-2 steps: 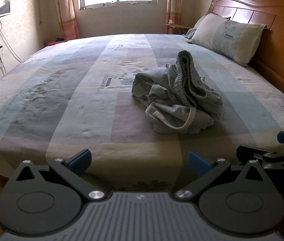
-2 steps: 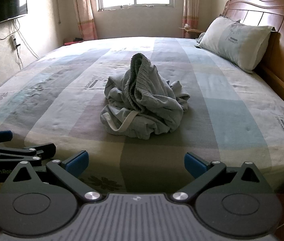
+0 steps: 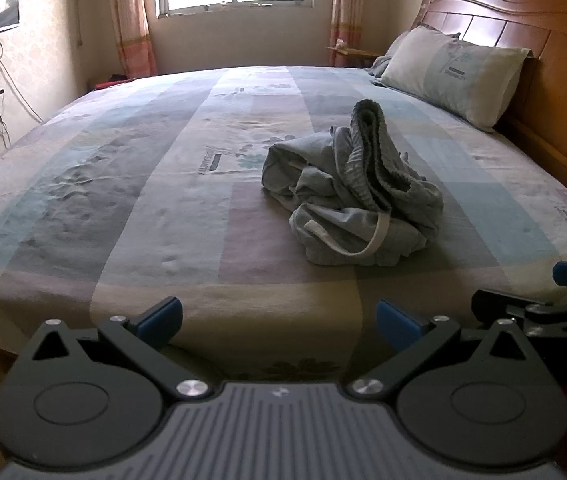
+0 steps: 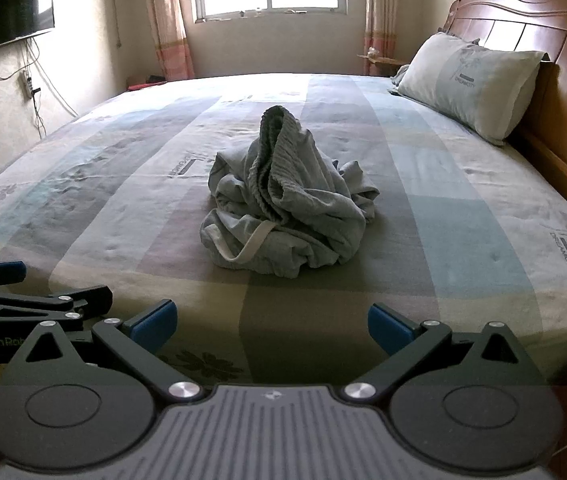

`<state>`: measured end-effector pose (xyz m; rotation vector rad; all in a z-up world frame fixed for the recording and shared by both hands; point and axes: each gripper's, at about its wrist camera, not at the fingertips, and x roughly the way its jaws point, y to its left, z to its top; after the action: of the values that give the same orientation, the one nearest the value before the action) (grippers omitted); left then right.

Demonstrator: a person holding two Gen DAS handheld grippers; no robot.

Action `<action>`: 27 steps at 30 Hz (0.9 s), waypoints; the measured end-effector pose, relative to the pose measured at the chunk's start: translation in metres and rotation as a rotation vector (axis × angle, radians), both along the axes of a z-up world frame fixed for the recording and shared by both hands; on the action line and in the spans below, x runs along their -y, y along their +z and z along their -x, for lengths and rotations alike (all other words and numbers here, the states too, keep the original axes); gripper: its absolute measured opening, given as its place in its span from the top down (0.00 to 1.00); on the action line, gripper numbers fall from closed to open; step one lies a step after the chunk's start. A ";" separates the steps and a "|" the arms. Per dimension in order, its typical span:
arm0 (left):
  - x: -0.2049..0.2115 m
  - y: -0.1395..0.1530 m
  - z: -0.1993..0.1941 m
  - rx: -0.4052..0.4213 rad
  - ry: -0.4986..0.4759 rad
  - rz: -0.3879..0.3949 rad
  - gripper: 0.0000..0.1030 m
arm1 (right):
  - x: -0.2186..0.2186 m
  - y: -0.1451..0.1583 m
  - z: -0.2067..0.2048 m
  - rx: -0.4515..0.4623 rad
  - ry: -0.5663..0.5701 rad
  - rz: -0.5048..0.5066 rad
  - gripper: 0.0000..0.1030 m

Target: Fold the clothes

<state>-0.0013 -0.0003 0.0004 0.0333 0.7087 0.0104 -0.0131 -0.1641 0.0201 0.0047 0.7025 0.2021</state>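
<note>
One crumpled grey-blue garment (image 3: 347, 196) heaped mid-bed, well apart from both tongs, unfolded.
Two tongs, left gripper (image 3: 279, 318) and right gripper (image 4: 271, 322), both jaws spread wide, nothing between them, hovering at the near edge of the bed (image 3: 123, 184). One pillow (image 3: 451, 72). Risk: a pinch on the heap could catch the white drawstring loop (image 4: 247, 246) or several layers together, dragging it tangled.

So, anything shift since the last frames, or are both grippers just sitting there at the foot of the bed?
Nothing visibly changed. The crumpled garment lies in the same heap on the bed, untouched. The left gripper and right gripper are both open, nothing between their fingers, short of the cloth.
</note>
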 end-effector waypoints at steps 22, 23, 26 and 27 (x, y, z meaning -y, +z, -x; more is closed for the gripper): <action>-0.003 -0.001 -0.003 -0.017 -0.004 0.009 0.01 | -0.002 0.003 -0.001 -0.004 0.004 0.001 0.00; -0.003 -0.001 -0.002 -0.016 -0.004 0.009 0.01 | -0.003 0.003 0.000 -0.002 0.004 0.002 0.00; -0.004 -0.002 -0.003 -0.018 -0.003 0.011 0.01 | -0.005 0.003 -0.001 -0.002 0.006 0.004 0.00; -0.003 -0.002 -0.003 -0.019 -0.004 0.010 0.01 | -0.005 0.003 -0.001 -0.003 0.006 0.004 0.00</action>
<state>0.0019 0.0030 -0.0015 0.0248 0.7271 0.0031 -0.0122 -0.1595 0.0229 -0.0010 0.7059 0.2068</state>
